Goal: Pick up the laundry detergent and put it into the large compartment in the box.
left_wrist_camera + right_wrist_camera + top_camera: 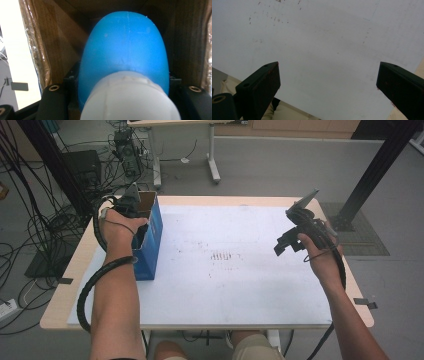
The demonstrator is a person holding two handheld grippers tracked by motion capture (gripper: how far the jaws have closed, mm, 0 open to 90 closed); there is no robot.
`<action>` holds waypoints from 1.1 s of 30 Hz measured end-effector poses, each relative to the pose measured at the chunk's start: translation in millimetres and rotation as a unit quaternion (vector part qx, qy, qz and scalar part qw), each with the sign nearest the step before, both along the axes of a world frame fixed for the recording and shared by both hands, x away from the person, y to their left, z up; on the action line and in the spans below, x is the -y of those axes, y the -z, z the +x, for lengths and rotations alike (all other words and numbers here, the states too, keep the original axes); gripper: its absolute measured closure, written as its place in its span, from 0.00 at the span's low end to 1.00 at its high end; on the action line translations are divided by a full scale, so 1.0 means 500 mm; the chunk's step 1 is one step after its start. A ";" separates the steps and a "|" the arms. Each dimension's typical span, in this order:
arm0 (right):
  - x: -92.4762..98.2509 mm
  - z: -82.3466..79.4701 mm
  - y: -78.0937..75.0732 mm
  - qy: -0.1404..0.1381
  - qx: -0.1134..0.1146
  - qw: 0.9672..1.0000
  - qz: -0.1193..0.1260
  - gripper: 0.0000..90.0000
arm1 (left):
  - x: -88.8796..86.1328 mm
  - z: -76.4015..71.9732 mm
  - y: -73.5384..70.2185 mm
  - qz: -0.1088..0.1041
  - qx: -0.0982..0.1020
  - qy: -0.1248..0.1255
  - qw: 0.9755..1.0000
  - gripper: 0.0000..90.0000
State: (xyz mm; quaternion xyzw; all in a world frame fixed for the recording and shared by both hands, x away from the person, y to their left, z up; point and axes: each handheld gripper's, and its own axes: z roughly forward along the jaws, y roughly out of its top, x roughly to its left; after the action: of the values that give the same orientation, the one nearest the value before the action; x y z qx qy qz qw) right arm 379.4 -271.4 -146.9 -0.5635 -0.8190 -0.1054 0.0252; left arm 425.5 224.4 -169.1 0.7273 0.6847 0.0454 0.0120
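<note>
Crowding the left gripper (131,209) on every side in its own view are the brown cardboard inner walls of the box (45,50), which rise to left and right of the jaws and close in behind. From above, that blue-sided box (150,240) stands at the left edge of the table (300,315), and the left hand (117,227) holds its gripper down into the open top. Between the left jaws sits a blue bottle (125,47) with a white cap (130,97), the cap nearest the camera and the body pointing away into the box; the jaws are closed against its sides.

Out to the right the white mat (225,280) is bare apart from faint dark specks near its middle, giving free room across most of the surface. The right gripper (286,242) hangs above the mat's right part, held by the right hand (320,252), well apart from the box. Its jaws stand wide apart with nothing between them, and in its own view the mat's edge runs just below them.
</note>
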 end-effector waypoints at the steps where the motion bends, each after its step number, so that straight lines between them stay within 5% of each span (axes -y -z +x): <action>1: 0.000 0.000 0.000 0.001 -0.001 1.000 0.000 0.05 | 0.000 0.000 0.000 0.000 0.000 0.000 1.000 0.42; 33: 0.002 0.000 0.002 -0.001 0.001 1.000 0.003 0.06 | 0.000 0.001 -0.004 -0.005 -0.002 -0.001 1.000 0.40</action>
State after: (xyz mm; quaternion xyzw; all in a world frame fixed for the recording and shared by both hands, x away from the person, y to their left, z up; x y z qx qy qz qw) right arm 379.1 -272.7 -147.9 -0.5621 -0.8195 -0.1083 0.0266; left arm 425.9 224.5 -167.0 0.7265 0.6858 0.0408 0.0145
